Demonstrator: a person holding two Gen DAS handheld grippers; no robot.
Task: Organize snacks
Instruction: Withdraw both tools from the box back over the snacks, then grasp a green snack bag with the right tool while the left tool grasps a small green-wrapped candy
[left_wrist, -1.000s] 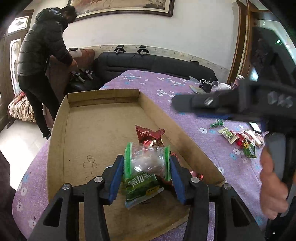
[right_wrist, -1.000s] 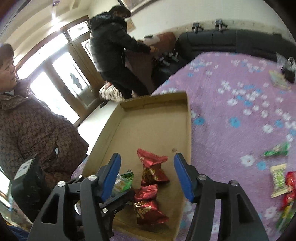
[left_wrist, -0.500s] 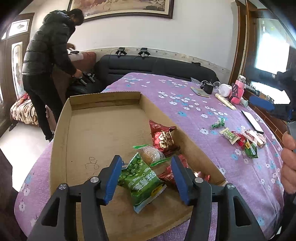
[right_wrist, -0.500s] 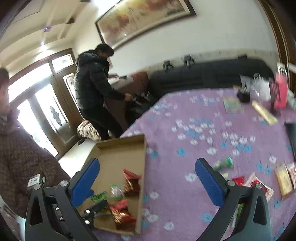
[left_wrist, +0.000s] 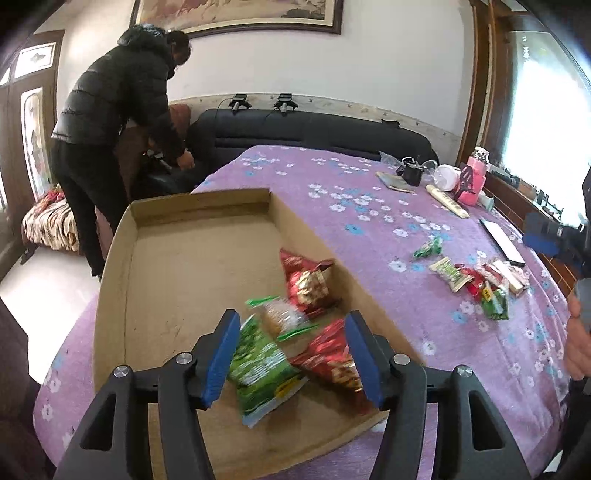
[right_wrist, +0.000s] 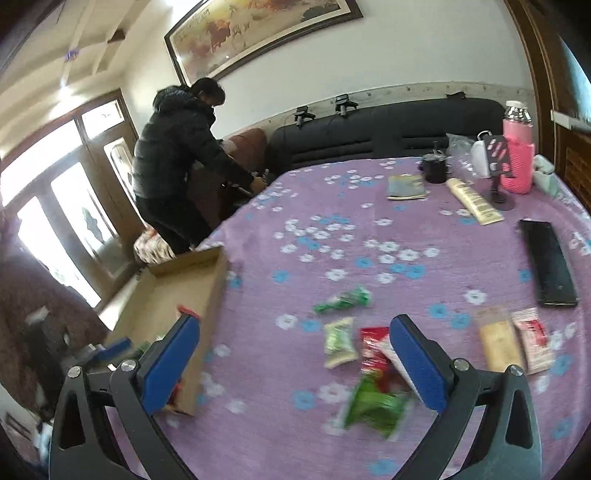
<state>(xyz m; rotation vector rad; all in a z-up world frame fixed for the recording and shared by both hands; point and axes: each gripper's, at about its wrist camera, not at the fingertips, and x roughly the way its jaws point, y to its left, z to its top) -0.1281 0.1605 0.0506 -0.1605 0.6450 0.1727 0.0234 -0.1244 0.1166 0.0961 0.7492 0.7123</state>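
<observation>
A shallow cardboard tray (left_wrist: 110, 280) lies on the purple flowered tablecloth. In it are a green packet (left_wrist: 262, 369), a clear bun packet (left_wrist: 282, 315) and red packets (left_wrist: 306, 280). My left gripper (left_wrist: 293, 363) is open and empty above them. Loose snacks (left_wrist: 476, 282) lie on the cloth to the right. In the right wrist view my right gripper (right_wrist: 299, 365) is wide open above that pile: a green packet (right_wrist: 376, 404), a red one (right_wrist: 375, 347), a pale green one (right_wrist: 338, 341). The tray (right_wrist: 207, 295) sits at its left.
A black phone (right_wrist: 548, 267), a pink bottle (right_wrist: 517, 162), a dark cup (right_wrist: 436, 168), a booklet (right_wrist: 406, 186) and a long tube (right_wrist: 474, 201) stand at the table's far right. A person in a black jacket (left_wrist: 110, 122) bends by the sofa (left_wrist: 314, 136) behind.
My left gripper has opened and dropped the green packet into the tray, then drawn back. My right gripper has swung right from the tray to above the loose snacks.
</observation>
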